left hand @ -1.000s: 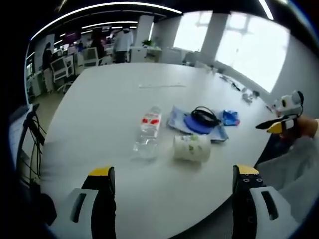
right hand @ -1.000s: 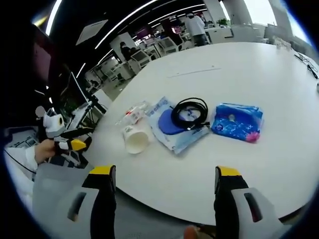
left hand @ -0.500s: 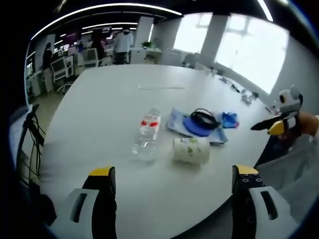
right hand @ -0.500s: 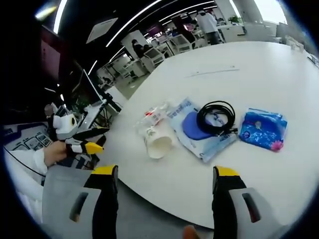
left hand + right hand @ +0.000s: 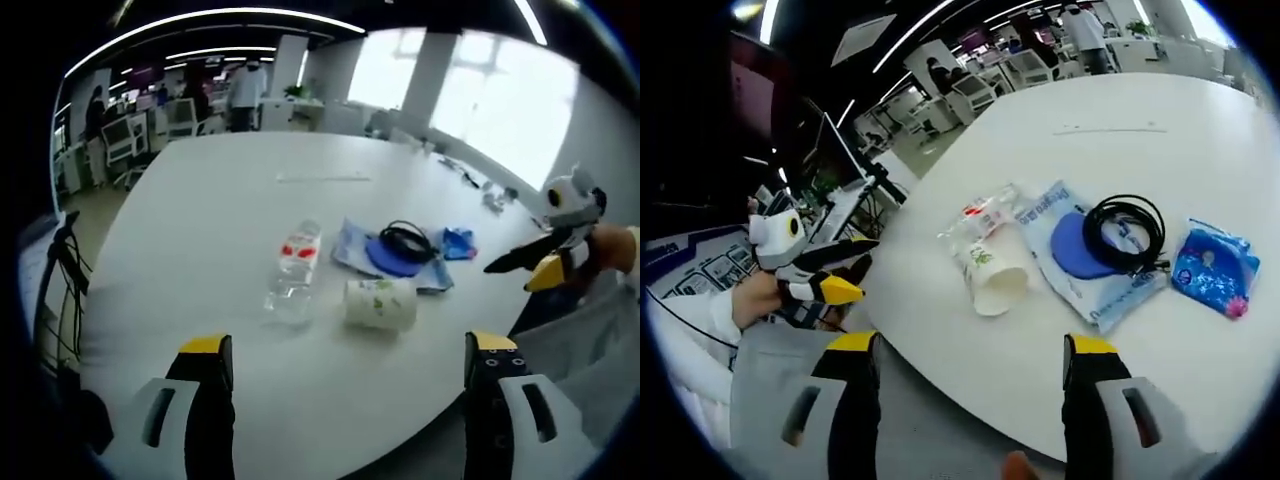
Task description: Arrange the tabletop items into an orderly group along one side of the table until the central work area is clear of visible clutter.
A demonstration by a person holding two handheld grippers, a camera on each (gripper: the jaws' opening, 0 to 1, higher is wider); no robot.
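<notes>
Both hand-held grippers, left [image 5: 345, 400] and right [image 5: 965, 390], hang released over the white counter [image 5: 220, 200], near a toppled white paper cup [image 5: 380, 303].

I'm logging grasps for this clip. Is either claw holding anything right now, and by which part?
Nothing is held. The left claw and right claw are both open and empty, off the table's near edge, apart from the paper cup and bottle.
</notes>
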